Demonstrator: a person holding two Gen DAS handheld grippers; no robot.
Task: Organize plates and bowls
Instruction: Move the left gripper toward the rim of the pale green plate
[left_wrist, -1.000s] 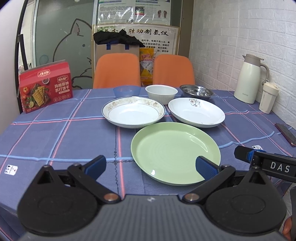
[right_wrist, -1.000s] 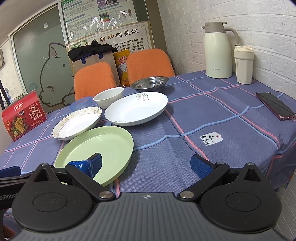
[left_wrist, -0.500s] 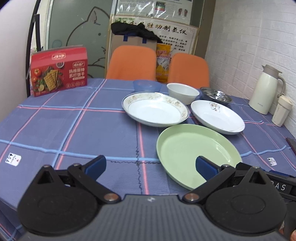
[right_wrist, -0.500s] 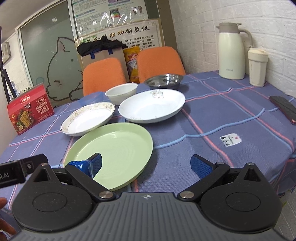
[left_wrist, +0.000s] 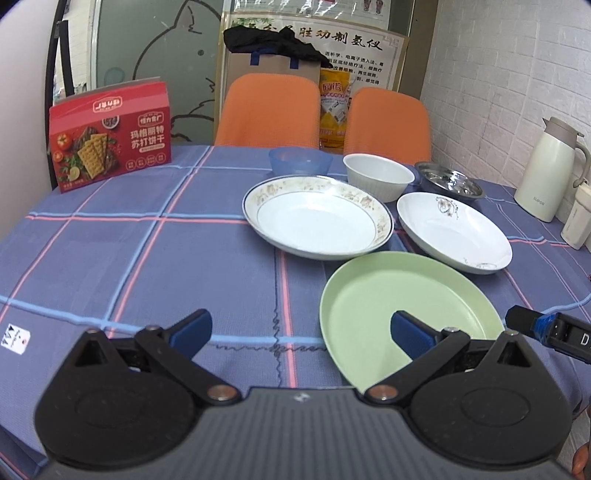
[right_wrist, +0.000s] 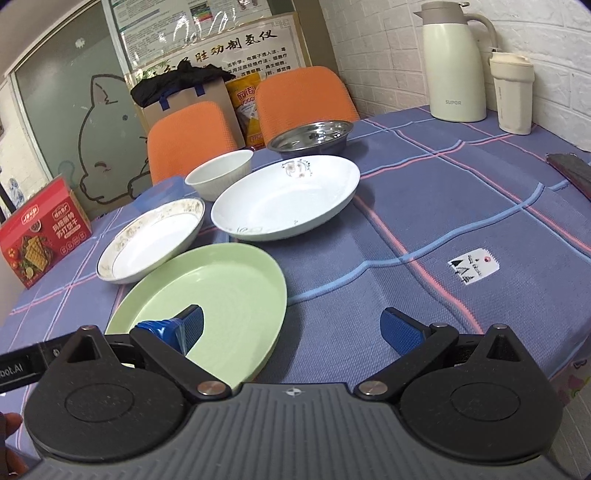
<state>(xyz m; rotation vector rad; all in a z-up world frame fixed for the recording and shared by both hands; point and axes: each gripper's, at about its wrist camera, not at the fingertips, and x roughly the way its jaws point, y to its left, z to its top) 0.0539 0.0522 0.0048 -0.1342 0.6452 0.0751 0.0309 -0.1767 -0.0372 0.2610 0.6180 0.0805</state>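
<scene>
A green plate (left_wrist: 399, 306) lies nearest on the blue checked tablecloth, also in the right wrist view (right_wrist: 218, 295). Behind it sit a flower-rimmed white plate (left_wrist: 317, 218) (right_wrist: 151, 243) and a plain white plate with a small flower print (left_wrist: 454, 229) (right_wrist: 288, 195). Further back stand a blue bowl (left_wrist: 300, 159), a white bowl (left_wrist: 378, 175) (right_wrist: 219, 173) and a steel bowl (left_wrist: 448, 181) (right_wrist: 310, 136). My left gripper (left_wrist: 301, 330) is open and empty by the green plate's near left rim. My right gripper (right_wrist: 293, 325) is open and empty at its near right rim.
A red cracker box (left_wrist: 110, 131) stands at the far left. A cream thermos (right_wrist: 454, 62) and a lidded cup (right_wrist: 513, 98) stand by the brick wall on the right. A dark phone (right_wrist: 570, 170) lies near the right edge. Two orange chairs (left_wrist: 269, 109) stand behind the table.
Both grippers have shifted: the left view has swung left and the right view has tilted, so the green plate sits further right for the left gripper. Nothing was grasped; the dishes have not moved.
</scene>
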